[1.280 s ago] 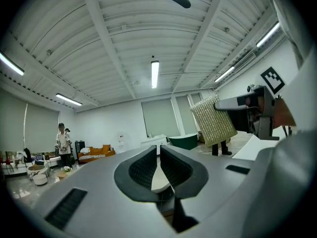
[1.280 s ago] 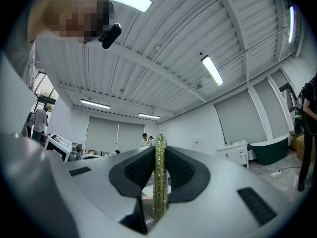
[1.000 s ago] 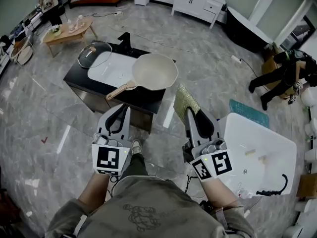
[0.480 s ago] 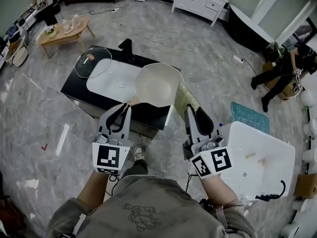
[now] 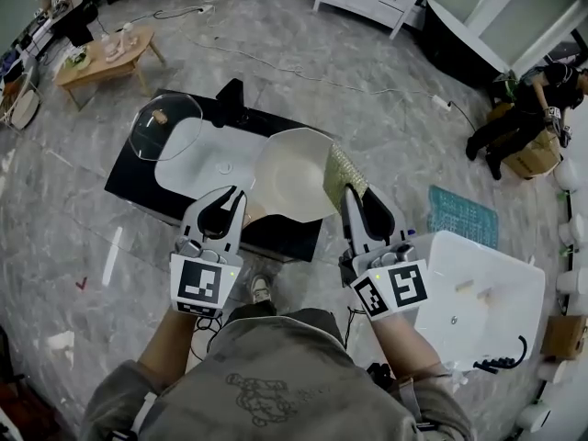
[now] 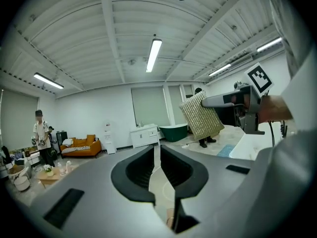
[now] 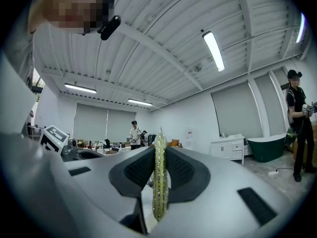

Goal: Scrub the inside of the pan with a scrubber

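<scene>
A person's left gripper [image 5: 230, 198] clamps its jaws almost fully together on the light wooden handle [image 5: 248, 213] of a cream-coloured round frying pan [image 5: 292, 175]. The pan tilts above the near right end of a black counter [image 5: 129, 184] with a white inset sink [image 5: 197, 154]. The right gripper [image 5: 352, 196], just beside the pan's right rim, pinches a flat yellow-green glittery mesh scrubber [image 5: 344, 173], which stands upright between its closed jaws. A domed glass lid [image 5: 165, 122] lies at the sink's far left corner. A black faucet [image 5: 230, 92] rises behind the basin.
</scene>
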Motion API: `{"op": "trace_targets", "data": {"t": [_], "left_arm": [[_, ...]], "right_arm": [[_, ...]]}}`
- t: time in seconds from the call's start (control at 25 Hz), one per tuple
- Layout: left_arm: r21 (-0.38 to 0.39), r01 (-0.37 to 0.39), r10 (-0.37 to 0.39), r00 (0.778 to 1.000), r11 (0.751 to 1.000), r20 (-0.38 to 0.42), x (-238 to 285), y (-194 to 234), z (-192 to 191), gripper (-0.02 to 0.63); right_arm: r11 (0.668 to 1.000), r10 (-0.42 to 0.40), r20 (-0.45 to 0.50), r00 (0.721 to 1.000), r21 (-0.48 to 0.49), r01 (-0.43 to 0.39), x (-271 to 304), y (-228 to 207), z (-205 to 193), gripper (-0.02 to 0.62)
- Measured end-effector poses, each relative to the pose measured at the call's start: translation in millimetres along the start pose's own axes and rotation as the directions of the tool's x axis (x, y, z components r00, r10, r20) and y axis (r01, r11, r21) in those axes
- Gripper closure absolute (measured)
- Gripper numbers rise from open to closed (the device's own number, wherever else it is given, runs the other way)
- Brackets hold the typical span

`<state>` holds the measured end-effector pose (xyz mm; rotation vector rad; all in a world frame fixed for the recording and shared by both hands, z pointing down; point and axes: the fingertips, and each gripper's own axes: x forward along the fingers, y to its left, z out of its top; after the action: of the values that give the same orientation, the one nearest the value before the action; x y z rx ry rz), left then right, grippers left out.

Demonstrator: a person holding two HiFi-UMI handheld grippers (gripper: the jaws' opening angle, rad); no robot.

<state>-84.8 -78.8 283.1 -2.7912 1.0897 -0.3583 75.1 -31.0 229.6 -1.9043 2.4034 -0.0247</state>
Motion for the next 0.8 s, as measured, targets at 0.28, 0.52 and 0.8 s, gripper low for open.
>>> {"op": "trace_targets", "data": {"t": [0.28,0.52,0.8], "left_arm": [[-0.014,0.037,-0.038,0.998,0.999,-0.050,31,24,-14,0.569],[-0.005,0.092,-0.092,0.987,0.996,-0.132,55,23,-35,0.447],[-0.011,0.109,-0.108,0.954,0.994,-0.280,81,13,-75,0.383]], "right_arm": [[1.000,-0.008,-0.047,0.999,-0.003,0.008,44,-16,-18,0.520],[1.000,0.008,-0.099,0.995,-0.026,-0.011,72,-33,-37,0.520],[0.997,0.064,-0.183,0.981,-0.021,-0.069,105,-63,-69,0.520]]}}
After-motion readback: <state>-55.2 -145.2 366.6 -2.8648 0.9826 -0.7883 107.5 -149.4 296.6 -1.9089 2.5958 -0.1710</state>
